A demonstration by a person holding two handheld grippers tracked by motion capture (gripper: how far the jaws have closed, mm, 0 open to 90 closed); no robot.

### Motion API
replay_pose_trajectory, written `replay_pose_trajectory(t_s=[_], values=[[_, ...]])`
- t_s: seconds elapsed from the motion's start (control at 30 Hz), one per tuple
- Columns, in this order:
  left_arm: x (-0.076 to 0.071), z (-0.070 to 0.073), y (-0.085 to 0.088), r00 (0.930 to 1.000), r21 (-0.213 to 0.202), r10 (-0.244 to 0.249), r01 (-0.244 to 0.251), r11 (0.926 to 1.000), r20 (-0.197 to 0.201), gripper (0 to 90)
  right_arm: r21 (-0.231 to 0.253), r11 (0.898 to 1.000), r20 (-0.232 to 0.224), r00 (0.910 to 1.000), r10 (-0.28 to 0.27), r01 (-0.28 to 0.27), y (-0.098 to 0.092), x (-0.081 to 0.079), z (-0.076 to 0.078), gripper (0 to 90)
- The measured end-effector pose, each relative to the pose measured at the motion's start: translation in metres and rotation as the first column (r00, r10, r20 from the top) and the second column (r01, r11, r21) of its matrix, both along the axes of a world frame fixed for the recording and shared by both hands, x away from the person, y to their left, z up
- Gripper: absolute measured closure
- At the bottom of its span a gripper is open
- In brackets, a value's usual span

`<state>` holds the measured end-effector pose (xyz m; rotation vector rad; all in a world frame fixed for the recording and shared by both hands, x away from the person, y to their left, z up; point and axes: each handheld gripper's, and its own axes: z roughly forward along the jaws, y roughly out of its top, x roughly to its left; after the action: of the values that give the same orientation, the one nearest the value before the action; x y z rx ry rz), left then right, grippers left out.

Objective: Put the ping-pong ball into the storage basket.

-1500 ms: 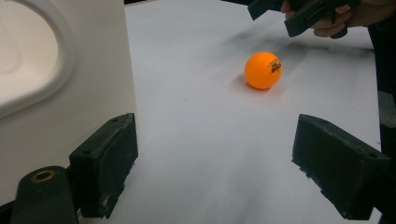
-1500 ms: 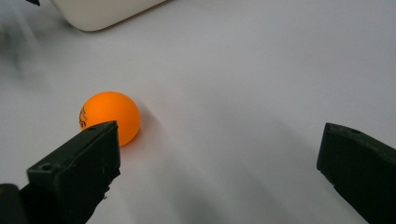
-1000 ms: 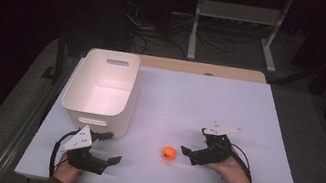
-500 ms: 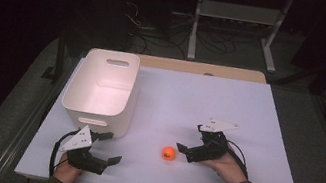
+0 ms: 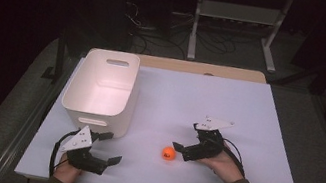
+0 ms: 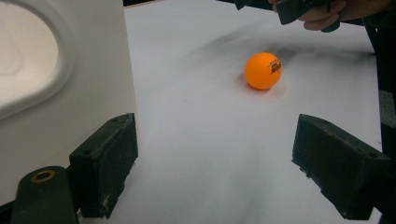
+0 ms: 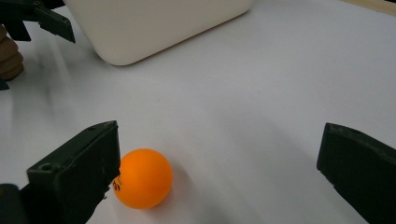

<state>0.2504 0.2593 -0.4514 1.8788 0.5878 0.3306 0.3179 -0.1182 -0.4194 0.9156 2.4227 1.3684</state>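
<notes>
White table (image 5: 267, 120) carrying a white bin (image 5: 103, 86) at centre left. Right gripper (image 5: 180, 149), lower centre-right, is standing wide open and empty, just right of the orange ball (image 5: 168, 153); its near jaw is almost touching it. Left gripper (image 5: 109, 148), lower left, is resting farther away, likewise open and empty.

From my seat, the print on the ball (image 6: 264, 70) is too small to read. The bin (image 6: 60, 74) is cut off at the left gripper view's edges (top and left), and the right jaw (image 7: 359, 170) runs off the right gripper view.
</notes>
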Motion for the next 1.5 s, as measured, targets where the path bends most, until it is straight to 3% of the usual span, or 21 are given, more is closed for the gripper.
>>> replay_pose_trajectory(t_s=[0.67,1.5], values=[[0.000,0.000,0.000,1.0000,0.007,0.001,-0.001,1.0000,0.000,14.1,0.021,0.999,0.011,0.9997,0.024,-0.024,0.019,0.001,0.005,0.0],[-0.001,0.000,0.000,1.0000,0.004,-0.004,0.004,1.0000,0.007,14.1,0.012,0.997,0.010,0.9973,0.072,-0.072,0.034,-0.003,0.003,0.0]])
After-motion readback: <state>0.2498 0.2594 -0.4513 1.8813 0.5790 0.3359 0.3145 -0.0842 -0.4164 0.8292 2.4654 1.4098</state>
